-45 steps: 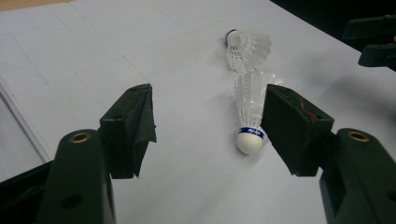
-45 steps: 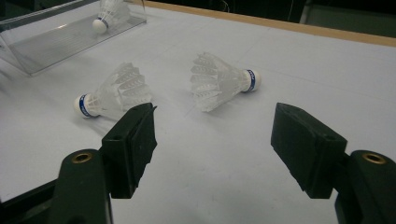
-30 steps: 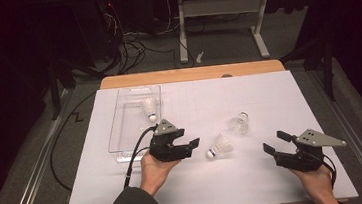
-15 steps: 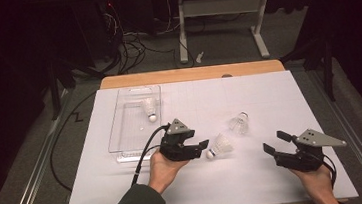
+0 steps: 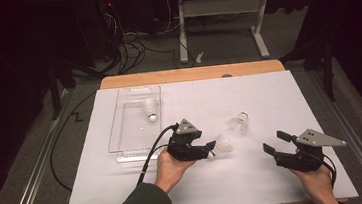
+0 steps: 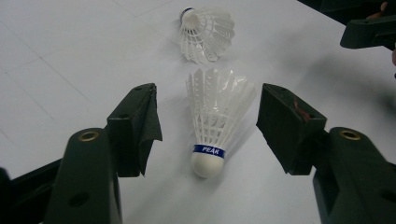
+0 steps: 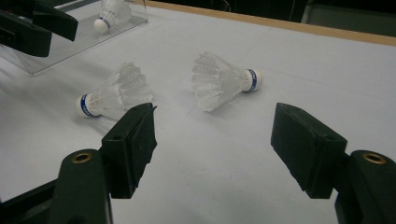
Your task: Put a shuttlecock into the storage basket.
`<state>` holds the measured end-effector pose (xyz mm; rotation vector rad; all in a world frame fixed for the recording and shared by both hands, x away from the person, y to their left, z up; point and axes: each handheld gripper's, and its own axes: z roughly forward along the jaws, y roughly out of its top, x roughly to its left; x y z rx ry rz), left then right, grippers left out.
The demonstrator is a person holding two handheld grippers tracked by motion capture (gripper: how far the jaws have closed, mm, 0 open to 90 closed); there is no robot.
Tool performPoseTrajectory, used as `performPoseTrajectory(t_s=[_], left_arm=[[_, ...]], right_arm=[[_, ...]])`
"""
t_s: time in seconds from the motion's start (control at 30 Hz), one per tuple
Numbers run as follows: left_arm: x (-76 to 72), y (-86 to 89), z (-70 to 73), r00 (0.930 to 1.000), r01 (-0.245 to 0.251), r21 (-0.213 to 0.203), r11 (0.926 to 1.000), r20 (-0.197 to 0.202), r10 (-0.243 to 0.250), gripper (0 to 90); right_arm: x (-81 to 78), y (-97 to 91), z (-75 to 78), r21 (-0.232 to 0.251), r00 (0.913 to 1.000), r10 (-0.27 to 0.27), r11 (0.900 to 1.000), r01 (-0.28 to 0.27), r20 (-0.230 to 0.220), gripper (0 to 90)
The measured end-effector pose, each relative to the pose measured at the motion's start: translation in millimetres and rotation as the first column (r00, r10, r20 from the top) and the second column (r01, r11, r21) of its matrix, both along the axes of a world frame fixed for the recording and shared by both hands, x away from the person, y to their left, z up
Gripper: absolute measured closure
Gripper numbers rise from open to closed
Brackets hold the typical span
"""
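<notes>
- "PEAK" in white letters on the blue band around the cork end of the near shuttlecock [image 6: 214, 126], read in the left gripper view.
- The far shuttlecock [image 6: 205, 32] also has a blue band, but its print is too small to read.

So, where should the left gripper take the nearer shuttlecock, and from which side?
Probably low on the skirt, just above the blue band. The shuttlecock lies on its side on the table, cork toward the left gripper, whose open jaws already stand on either side of the feathers. Coming from the cork end and closing gently there grips the narrow, stiffer part; the wide feather tips look easy to crush.
</notes>
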<state>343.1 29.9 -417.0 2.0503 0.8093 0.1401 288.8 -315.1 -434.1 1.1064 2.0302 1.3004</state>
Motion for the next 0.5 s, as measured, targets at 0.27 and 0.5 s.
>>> performPoseTrajectory(t_s=[0.27,0.5], left_arm=[[0.8,-8.2,0.4,0.9998,0.016,0.02,0.9997,-0.01,-0.016,39.3],[1.7,-12.3,0.0,0.9994,0.025,0.056,0.9981,-0.024,-0.023,40.5]], right_arm=[[0.0,-0.3,0.1,0.0,1.0,0.0,1.0,0.0,0.003,31.0],[0.0,-0.4,0.0,0.001,1.0,0.0,1.0,0.0,0.001,31.0]])
